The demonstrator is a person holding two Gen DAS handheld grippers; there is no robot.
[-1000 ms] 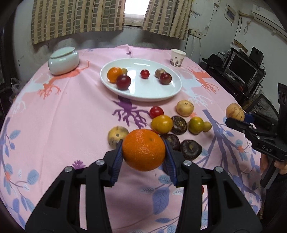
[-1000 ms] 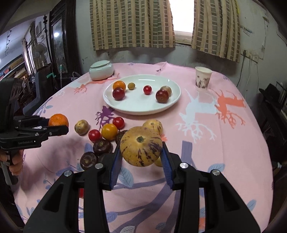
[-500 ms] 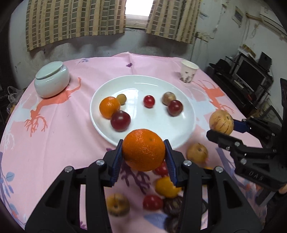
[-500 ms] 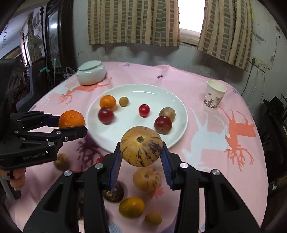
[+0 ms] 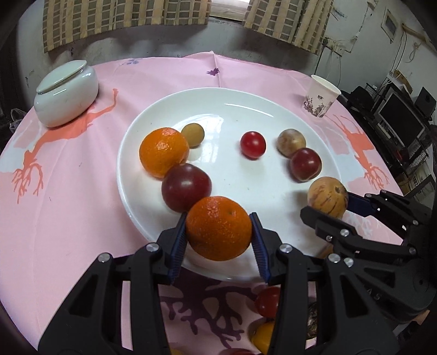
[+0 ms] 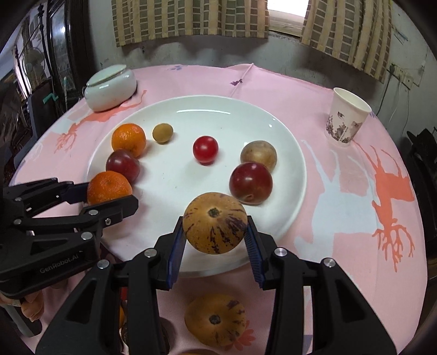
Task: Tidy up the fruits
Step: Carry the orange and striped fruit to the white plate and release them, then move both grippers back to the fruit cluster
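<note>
two handheld grippers are hanging over the near edge of a white plate (image 5: 131,153) on a table draped in a pink cloth (image 5: 68,218). the left gripper (image 5: 218,232) is pinching an orange (image 5: 218,228) between its blue pads, at the plate's near left rim and just beside a dark red plum (image 5: 185,187). the right gripper (image 6: 214,226) is clamping a tan, purple-streaked melon-like fruit (image 6: 214,222) over the plate's near rim, close to another red plum (image 6: 250,182).

already lying on the plate are a second orange (image 5: 163,151), a small olive-brown fruit (image 5: 192,134), a red cherry tomato (image 5: 253,144) and a brownish round fruit (image 5: 291,139), the last touching the right-hand plum.

a second streaked fruit (image 6: 215,319) is sitting on the cloth nearer than the plate, and a red tomato (image 5: 267,301) and a yellow-orange fruit (image 5: 263,337) are showing between the left gripper's arms. a lidded white ceramic jar (image 5: 65,92) is standing at the far left, and a patterned paper cup (image 6: 346,120) at the far right. checked curtains (image 6: 191,19) are hanging behind the table.
</note>
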